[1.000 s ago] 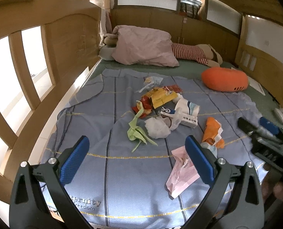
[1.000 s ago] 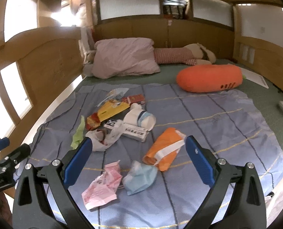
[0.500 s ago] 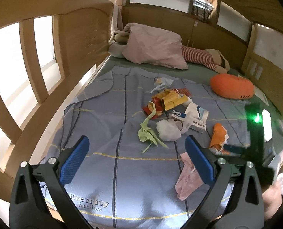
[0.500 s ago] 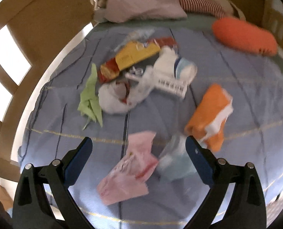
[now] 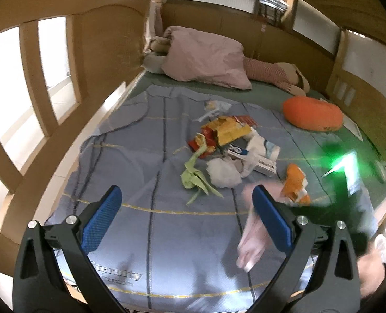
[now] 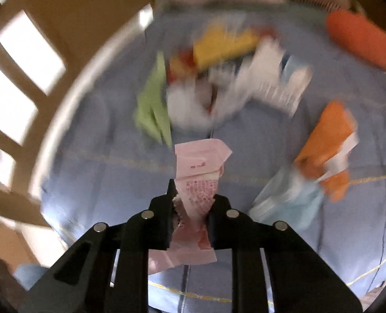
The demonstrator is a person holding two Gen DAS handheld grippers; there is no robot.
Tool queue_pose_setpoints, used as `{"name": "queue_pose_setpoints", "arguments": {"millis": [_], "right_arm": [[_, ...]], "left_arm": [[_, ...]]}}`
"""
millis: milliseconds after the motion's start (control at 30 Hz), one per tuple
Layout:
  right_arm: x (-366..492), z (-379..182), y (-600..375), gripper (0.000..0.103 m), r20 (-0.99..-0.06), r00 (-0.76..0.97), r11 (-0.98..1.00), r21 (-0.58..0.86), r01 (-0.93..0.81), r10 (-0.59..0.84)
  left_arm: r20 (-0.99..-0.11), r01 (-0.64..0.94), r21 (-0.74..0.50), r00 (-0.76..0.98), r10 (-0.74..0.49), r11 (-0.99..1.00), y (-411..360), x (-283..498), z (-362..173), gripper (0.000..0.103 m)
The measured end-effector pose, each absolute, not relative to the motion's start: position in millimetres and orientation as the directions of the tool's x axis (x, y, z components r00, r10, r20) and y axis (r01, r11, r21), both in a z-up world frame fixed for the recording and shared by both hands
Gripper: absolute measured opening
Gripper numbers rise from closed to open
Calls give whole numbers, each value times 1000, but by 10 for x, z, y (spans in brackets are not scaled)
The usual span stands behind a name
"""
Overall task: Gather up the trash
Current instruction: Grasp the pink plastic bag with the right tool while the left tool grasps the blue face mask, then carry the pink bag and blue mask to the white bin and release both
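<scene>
On the blue bedspread (image 5: 130, 172) of a wooden-railed bed (image 5: 106, 44), loose trash lies in a cluster near the middle. The right gripper (image 6: 191, 203) is closing its jaws with a pink wrapper (image 6: 199, 172) between them — the black fingers already press on the wrapper from both sides, its printed upper part sticking out past the tips and a crumpled end trailing beneath. In the left wrist view the same wrapper shows as a pink blur just behind the right-hand pad. The left gripper (image 5: 190, 221) hangs above the near part of the spread with its blue pads (image 5: 101, 219) wide apart and nothing between them. Remaining on the spread: a green wrapper (image 5: 195, 177), touching a crumpled white tissue (image 5: 222, 173); beyond these a yellow packet (image 5: 229, 130) and red wrappers, bunched together; a white carton (image 5: 264, 163) beside them. An orange-and-white packet (image 6: 328, 146) lies to the right, and a light blue face mask (image 6: 289, 200) sits just beside it — both clear of the right gripper. Much of the right wrist view is blurred, so finer detail of the pile cannot be told. At the head of the bed lie a pink pillow (image 5: 206, 57) and a striped soft toy (image 5: 268, 71); an orange cushion (image 5: 311, 113) rests near the far right rail, well apart from the trash.
</scene>
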State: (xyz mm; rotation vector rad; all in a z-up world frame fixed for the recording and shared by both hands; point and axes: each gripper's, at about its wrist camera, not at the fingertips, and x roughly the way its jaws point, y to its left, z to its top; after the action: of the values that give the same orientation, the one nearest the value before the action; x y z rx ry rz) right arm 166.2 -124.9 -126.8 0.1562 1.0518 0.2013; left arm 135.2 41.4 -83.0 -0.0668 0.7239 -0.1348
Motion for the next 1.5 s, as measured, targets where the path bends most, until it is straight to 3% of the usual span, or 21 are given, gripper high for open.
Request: {"name": "queue_pose_setpoints", "arguments": {"millis": [200,367,433,567,633,667,700,900,1033,1100,1200,1500], "right_arm": [[1145,-412,-2102,21,-541,840,963,249,105,48],[1002,-350,-2376,21,-494,869,934,306,185,-10],[1025,-358,-2367,21,-503,864,931,309,192,-12],[1038,-352,-2331,21,-517,856,933,306,190,-5],[1059,-345,-2333,21,-527,850,937,295,189,-6],[1105,-333,-2394,21,-531,847,938,293,187,-3],[1118,-367,-2387,21,-537,844,941,285,184,-2],[1168,-372,-2385,21,-535,844,944,288,161,20],[1180,-364,-2306,21,-535,843,955,270,122,43],[1180,-391,-2224,21,-551,831,964,252,86,70],[1172,-428,-2064,21,-580,809,978,207,38,91],[1128,-447,-1737,21,-584,808,993,116,-7,74]], "left_arm": [[-720,323,-114,624,-302,939,-249,1383,-1042,100],[-778,483,-77,518,-355,872,-1029,1502,-1362,97],[-801,529,-42,489,-345,848,-1292,1586,-1536,87],[-856,547,-87,387,-344,833,-1580,1873,-1985,72],[-871,540,-120,346,-349,833,-1603,1945,-2158,48],[-881,535,-148,311,-357,832,-1583,1998,-2241,20],[-881,528,-152,310,-357,835,-1553,2020,-2244,16],[-829,411,-218,402,-390,885,-994,2030,-1622,15],[-758,359,-96,578,-302,928,-502,1791,-1054,15],[-716,314,-133,626,-310,940,-200,1677,-879,15],[-687,261,-196,651,-322,945,100,1634,-824,15],[-706,244,-198,637,-311,949,130,1727,-885,15]]}}
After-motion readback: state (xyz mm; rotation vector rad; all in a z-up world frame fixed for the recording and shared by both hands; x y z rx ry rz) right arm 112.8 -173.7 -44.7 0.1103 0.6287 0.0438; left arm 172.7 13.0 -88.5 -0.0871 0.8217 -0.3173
